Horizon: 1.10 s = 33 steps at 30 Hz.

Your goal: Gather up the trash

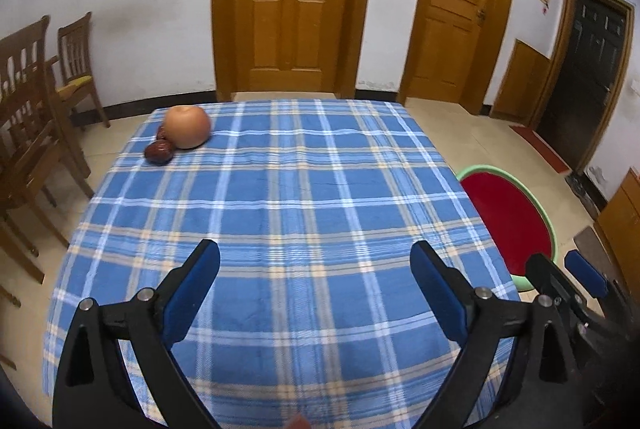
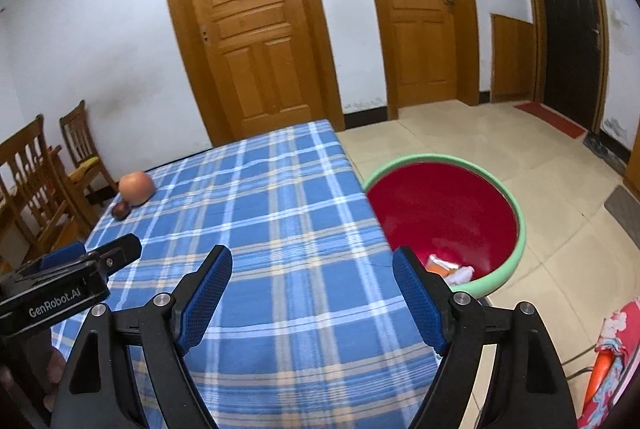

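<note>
**Both tools empty over a nearly bare worktop**

The left tool [image 1: 315, 265] hangs over the near edge of the worktop [image 1: 288, 189], its blue pads spread wide with only plaid cloth between them. The right tool [image 2: 312, 271] sits just beside it toward the right edge, also spread apart and holding nothing.

On the floor by the worktop's right edge stands the red basin with a green rim [image 2: 516, 205], and scraps of trash [image 2: 450, 267] (something orange and something white, too small to name) already lie at its bottom. That reads to me as a drop just made.

What remains on the cloth sits near the far left corner: an apple [image 1: 187, 127] touching two dark red jujubes [image 1: 159, 151]. No wrapper or paper shows anywhere else on the cloth.

Whether the fruit counts as trash is unclear; if it does, the next move calls for a long reach by the left tool, which must span the round apple.
</note>
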Tool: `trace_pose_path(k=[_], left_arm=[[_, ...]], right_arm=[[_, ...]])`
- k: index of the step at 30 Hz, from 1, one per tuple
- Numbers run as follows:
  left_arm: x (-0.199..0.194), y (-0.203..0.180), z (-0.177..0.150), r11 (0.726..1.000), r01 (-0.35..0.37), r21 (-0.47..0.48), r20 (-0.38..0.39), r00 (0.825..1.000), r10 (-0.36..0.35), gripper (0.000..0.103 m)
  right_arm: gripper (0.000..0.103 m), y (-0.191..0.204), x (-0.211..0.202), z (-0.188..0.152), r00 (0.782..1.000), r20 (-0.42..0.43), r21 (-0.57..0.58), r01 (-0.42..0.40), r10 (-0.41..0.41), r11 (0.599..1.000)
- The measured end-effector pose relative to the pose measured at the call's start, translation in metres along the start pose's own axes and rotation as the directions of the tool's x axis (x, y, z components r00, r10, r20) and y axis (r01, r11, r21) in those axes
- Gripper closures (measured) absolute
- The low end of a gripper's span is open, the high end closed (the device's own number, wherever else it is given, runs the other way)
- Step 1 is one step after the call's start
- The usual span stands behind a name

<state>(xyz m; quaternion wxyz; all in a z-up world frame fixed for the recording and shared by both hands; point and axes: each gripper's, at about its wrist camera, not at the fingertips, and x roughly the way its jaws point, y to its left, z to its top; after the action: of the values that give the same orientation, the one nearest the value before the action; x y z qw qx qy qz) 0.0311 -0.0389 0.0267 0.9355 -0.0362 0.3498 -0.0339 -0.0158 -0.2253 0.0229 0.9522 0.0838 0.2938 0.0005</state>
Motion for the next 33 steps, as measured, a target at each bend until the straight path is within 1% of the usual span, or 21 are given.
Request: trace_pose_path(k=[4,12,33], left_arm=[[-0.012,0.006,-0.004,1.000,-0.028,-0.009,0.028,0.999,0.028,0.008],[-0.025,0.013,-0.009,0.999,-0.044,-0.016,0.057,0.997,0.045,0.008],[-0.029,0.016,-0.009,0.999,-0.047,-0.022,0.062,0.997,0.049,0.008]], right_arm=[[0.020,0.011,-0.006,-0.002,1.000,0.014,-0.025,-0.016,0.017,1.000],[0.020,0.020,-0.011,-0.005,0.999,0.027,-0.044,-0.030,0.031,0.999],[0.020,0.022,-0.013,-0.006,0.999,0.030,-0.049,-0.030,0.032,0.998]])
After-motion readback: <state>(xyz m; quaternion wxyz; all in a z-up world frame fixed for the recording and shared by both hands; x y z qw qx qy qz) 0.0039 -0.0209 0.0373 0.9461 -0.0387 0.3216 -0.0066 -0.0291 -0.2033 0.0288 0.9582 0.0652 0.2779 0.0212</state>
